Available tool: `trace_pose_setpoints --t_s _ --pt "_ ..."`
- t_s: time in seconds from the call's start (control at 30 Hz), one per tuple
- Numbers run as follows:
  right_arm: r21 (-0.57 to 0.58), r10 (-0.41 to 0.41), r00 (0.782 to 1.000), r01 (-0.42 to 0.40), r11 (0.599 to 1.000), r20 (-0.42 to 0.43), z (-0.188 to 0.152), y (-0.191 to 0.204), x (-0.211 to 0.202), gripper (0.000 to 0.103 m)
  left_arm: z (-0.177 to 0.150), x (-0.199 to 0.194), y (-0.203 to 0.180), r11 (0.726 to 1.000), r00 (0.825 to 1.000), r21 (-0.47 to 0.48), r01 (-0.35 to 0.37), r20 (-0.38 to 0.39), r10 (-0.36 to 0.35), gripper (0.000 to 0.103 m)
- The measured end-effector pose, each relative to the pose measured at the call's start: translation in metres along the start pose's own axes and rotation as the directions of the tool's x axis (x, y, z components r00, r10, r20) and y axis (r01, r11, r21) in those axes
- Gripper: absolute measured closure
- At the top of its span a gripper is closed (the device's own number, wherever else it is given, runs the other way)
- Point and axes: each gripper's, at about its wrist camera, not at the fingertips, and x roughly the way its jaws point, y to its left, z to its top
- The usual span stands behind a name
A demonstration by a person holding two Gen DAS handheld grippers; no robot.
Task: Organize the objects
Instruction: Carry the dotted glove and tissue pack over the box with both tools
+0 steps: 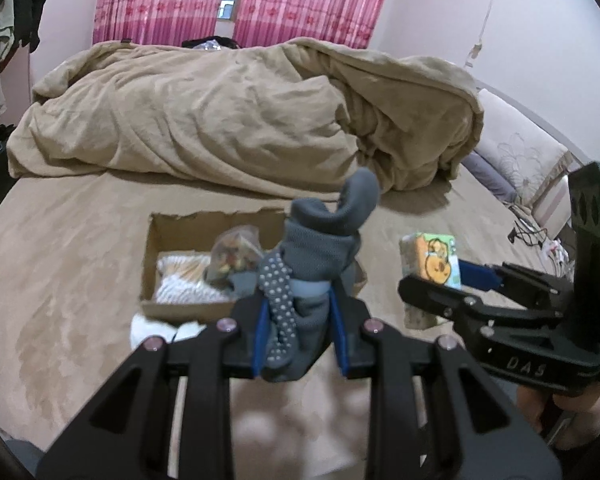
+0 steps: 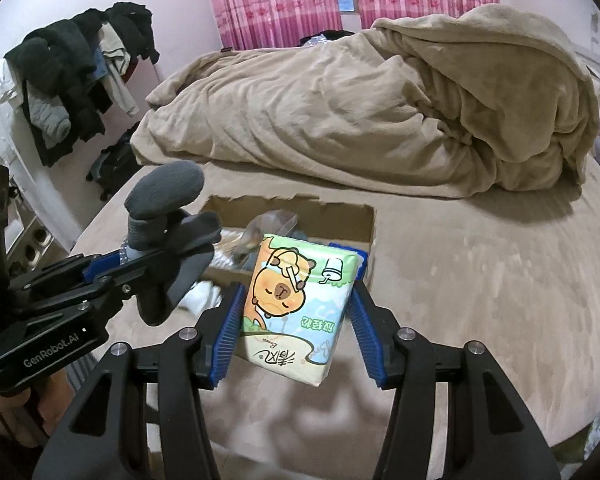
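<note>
My left gripper [image 1: 298, 312] is shut on a bundle of grey socks [image 1: 320, 248] with white grip dots, held in the air above the bed. The same socks [image 2: 168, 208] and left gripper [image 2: 140, 264] show at the left of the right wrist view. My right gripper [image 2: 296, 312] is shut on a tissue pack [image 2: 296, 300] printed with an orange cartoon animal, also lifted off the bed. That pack [image 1: 432, 264] and the right gripper [image 1: 440, 284] appear at the right of the left wrist view. A shallow cardboard box [image 1: 156, 248] lies on the bed behind both, holding a clear bag [image 1: 236, 256] and white items.
A rumpled beige blanket [image 1: 236, 120] fills the far half of the bed. A white cloth [image 1: 160, 328] lies in front of the box. Pillows [image 1: 516, 152] and cables [image 1: 540, 236] are at the right. Clothes [image 2: 76, 80] hang on the left wall; pink curtains [image 2: 284, 0] are behind.
</note>
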Motion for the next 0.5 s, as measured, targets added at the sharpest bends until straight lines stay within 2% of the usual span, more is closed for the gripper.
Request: trace_pose_setpoints --t_s 0.17,0.27,0.37,0.43,0.5 --pt "0.012 0.003 1.0 -0.003 1.0 0.0 0.011 -0.016 0.021 0.048 0.013 0.034 0.0 1.0 1.0 -0.007 -0.001 -0.024 0.001 0.076" --pt "0.015 0.001 1.0 -0.001 1.0 -0.003 0.019 -0.026 0.038 0.048 0.02 0.062 0.001 0.999 0.997 -0.014 0.031 -0.066 -0.032 0.075" --pt "0.019 0.004 1.0 -0.004 1.0 -0.007 0.028 -0.033 0.056 0.048 0.028 0.088 0.0 1.0 0.997 0.009 0.025 -0.079 -0.025 0.075" --pt "0.011 0.0 1.0 0.0 1.0 -0.009 0.033 -0.037 0.067 0.048 0.029 0.11 0.007 1.0 0.994 -0.01 0.026 -0.105 -0.027 0.074" --pt "0.012 -0.002 1.0 0.003 1.0 -0.018 0.038 -0.042 0.079 0.048 0.026 0.135 0.012 1.0 0.991 0.01 -0.013 -0.136 0.014 0.074"
